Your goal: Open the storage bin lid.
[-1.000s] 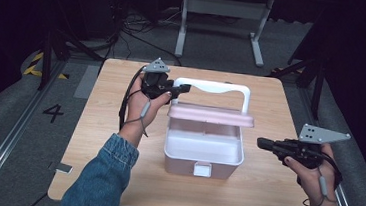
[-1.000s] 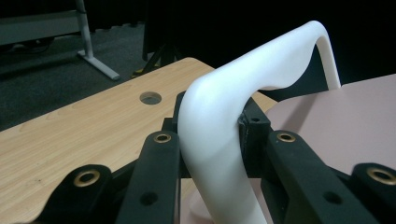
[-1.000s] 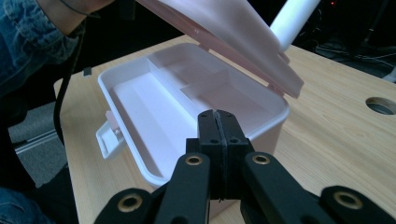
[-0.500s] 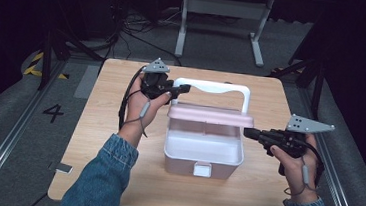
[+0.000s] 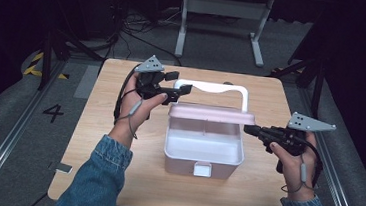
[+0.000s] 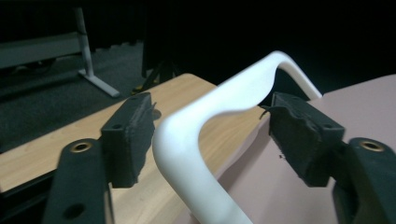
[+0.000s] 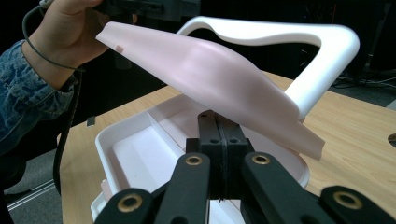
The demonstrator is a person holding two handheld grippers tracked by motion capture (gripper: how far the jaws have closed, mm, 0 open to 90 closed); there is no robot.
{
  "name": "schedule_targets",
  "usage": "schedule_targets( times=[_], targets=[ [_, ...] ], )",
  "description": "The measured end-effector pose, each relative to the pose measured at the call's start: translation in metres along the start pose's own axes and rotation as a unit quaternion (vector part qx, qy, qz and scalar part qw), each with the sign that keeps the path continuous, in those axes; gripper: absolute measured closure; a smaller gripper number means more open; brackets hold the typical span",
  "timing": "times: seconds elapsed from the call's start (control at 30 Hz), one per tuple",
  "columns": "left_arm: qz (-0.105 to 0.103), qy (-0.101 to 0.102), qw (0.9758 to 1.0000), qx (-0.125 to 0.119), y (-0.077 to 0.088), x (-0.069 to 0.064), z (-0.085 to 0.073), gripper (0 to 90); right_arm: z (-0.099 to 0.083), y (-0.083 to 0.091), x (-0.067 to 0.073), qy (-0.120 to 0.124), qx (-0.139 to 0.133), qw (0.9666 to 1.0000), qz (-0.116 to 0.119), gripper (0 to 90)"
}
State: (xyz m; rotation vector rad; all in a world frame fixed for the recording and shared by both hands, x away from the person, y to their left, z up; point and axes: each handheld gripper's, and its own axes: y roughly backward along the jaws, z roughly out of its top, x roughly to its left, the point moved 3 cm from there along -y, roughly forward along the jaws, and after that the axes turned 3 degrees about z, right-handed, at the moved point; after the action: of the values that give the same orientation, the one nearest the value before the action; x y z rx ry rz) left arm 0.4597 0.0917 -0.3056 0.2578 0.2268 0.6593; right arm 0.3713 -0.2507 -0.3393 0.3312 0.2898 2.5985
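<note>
Our left claw [image 5: 182, 82] has just opened off the handle [image 5: 222, 88]; right claw [image 5: 250, 130], closed, must prop the lid [image 5: 210, 113].

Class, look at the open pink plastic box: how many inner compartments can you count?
2: the open pink plastic box has a thin divider; one narrow compartment by a side wall, one wider compartment beside it. The raised lid may hide more.

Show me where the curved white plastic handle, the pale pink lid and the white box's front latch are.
curved white plastic handle [image 6: 187, 140], left gripper view, on its bent corner.
pale pink lid [image 7: 210, 70], right gripper view, on its raised underside.
white box's front latch [image 5: 202, 169], high view, on the small tab at the near wall.
</note>
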Motion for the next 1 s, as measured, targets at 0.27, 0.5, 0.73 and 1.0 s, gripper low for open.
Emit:
schedule_targets(
  times=[0.27,0.5,0.73,1.0],
  targets=[
    [0.007,-0.020,0.9998,0.000,0.027,0.000,0.000,28.3,0.003,0.000,-0.001,-0.001,-0.003,1.0000,0.001,90.0],
    [0.005,-0.046,0.9989,0.010,0.051,-0.003,-0.006,28.1,0.004,-0.002,-0.003,-0.001,-0.005,1.0000,0.004,90.0],
    [0.037,-0.060,0.9972,0.026,0.075,-0.002,-0.018,28.0,0.007,-0.002,-0.005,-0.003,-0.007,0.9999,0.006,90.0],
    [0.048,-0.062,0.9963,0.035,0.090,-0.004,-0.040,28.7,0.011,-0.005,-0.009,-0.008,-0.012,0.9999,0.008,90.0]
  ],
)
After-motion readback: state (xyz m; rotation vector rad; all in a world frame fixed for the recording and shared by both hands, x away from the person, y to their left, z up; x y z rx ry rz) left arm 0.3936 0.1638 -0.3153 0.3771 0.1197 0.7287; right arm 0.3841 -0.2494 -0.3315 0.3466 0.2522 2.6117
